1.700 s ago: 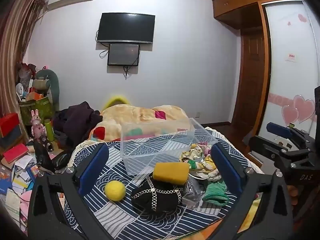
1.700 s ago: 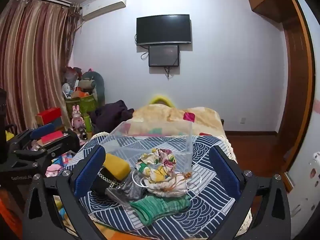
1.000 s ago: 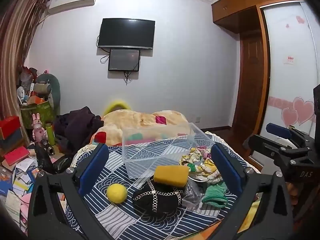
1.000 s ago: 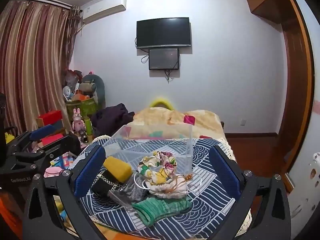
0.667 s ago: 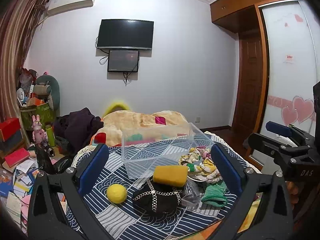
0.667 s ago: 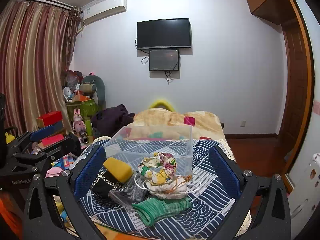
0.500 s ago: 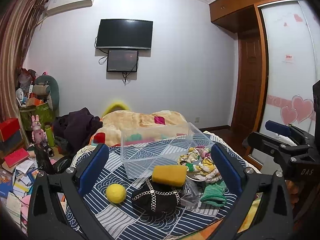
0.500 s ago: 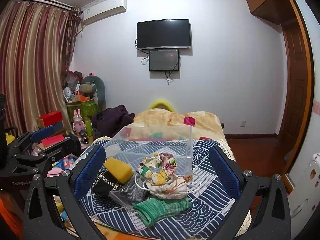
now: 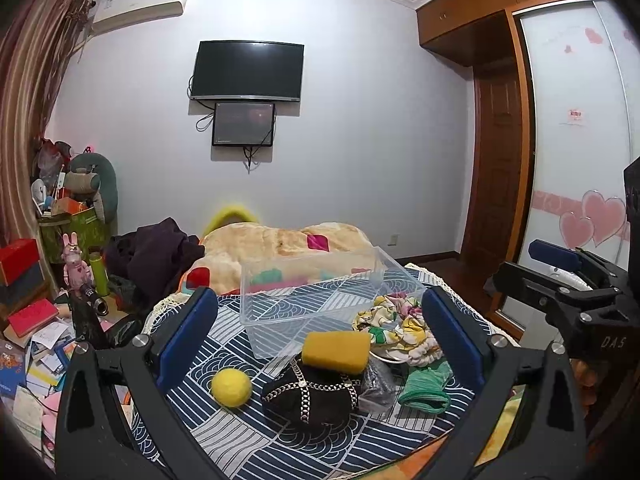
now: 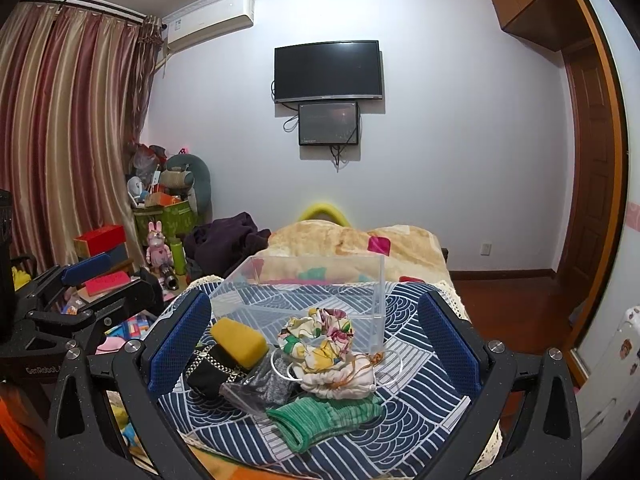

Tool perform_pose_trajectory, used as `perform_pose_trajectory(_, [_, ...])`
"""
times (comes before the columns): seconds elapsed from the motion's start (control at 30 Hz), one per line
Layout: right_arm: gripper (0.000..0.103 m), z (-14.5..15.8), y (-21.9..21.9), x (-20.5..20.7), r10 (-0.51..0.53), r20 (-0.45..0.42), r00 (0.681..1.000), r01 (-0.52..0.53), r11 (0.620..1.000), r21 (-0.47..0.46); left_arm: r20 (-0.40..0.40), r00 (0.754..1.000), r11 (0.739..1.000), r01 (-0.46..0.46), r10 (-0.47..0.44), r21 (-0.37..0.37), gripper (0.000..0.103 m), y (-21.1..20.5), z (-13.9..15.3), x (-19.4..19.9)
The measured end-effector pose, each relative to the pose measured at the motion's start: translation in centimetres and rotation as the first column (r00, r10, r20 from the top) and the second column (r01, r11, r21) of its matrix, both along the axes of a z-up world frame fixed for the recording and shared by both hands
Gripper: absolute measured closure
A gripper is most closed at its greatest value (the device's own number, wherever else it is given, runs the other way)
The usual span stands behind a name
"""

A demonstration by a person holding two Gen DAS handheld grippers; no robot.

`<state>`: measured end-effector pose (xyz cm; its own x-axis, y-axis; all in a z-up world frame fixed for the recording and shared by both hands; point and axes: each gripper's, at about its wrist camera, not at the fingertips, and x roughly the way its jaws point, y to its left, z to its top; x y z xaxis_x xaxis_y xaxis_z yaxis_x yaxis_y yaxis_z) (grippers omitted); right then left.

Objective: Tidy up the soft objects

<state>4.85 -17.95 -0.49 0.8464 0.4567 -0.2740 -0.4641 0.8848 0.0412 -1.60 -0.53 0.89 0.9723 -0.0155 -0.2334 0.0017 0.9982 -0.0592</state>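
Both grippers are held wide apart, nothing gripped.
Left gripper (image 9: 320, 336) and right gripper (image 10: 314, 336) are poised above yellow sponge (image 9: 335, 347) and clear plastic bin (image 10: 312, 292).

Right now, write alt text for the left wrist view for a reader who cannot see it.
The open left gripper hangs above a patterned cloth holding a yellow ball, a yellow sponge on a black bag, a green cloth and an empty clear bin.

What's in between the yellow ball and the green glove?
In the left wrist view, a black pouch with the yellow sponge on top sits between the yellow ball and green glove.
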Motion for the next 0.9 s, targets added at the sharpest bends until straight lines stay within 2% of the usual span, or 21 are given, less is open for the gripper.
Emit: perform_pose_trajectory(0.9, [0.000,0.08,0.03,-0.07,0.001,0.003,1.000,-0.001,1.000,0.001,0.003,1.000,1.000,-0.003,0.003,0.000,0.000,0.10,-0.07,0.04])
